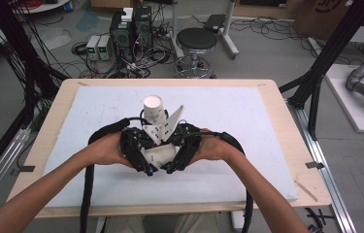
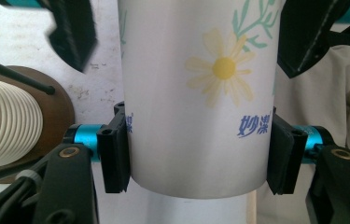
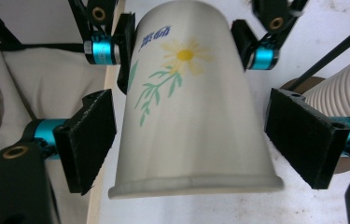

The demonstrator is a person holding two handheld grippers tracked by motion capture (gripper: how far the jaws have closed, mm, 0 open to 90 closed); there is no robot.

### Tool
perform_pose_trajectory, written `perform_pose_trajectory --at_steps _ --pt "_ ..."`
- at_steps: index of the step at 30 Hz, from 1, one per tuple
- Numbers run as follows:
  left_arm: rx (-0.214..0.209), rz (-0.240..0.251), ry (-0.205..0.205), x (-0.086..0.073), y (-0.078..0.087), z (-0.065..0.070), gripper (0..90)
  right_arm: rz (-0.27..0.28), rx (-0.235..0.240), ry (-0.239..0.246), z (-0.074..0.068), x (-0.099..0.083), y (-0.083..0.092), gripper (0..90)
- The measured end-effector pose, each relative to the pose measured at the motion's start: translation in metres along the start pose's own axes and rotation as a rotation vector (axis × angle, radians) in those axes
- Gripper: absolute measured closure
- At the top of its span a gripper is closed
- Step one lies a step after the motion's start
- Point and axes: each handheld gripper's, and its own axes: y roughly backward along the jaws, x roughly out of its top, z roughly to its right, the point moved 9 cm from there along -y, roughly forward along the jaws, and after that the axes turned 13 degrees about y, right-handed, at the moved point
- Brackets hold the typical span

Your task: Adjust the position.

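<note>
Left claw (image 2: 199, 156) clamps the daisy-print paper cup (image 2: 200, 93); right claw (image 3: 205, 140) stands wide around it (pads clear)

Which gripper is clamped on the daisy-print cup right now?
The left gripper: its pads press both sides of the daisy-print cup. The right gripper is open, its pads standing clear of the cup's sides.
</note>
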Motion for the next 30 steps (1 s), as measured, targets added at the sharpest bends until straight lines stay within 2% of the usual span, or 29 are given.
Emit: perform_pose_trajectory --at_steps 7,11,16,25,30 --pt "0.009 -0.012 -0.011 0.0 -0.003 0.0 37.1 0.059 -0.017 -0.003 0.0 0.008 0.007 16.0" --pt "0.001 -0.013 0.005 -0.003 -0.007 0.002 37.1 0.084 -0.033 -0.004 0.003 0.011 0.013 16.0" --pt "0.009 -0.02 -0.01 -0.003 -0.007 0.0 37.1 0.111 -0.049 -0.012 0.005 0.012 0.02 16.0" --pt "0.015 -0.03 -0.015 -0.003 -0.009 0.0 37.1 0.123 -0.062 -0.017 0.006 0.011 0.024 16.0" --pt "0.001 0.008 -0.003 -0.004 -0.005 0.001 37.2 0.125 -0.065 -0.024 0.006 0.009 0.027 16.0"
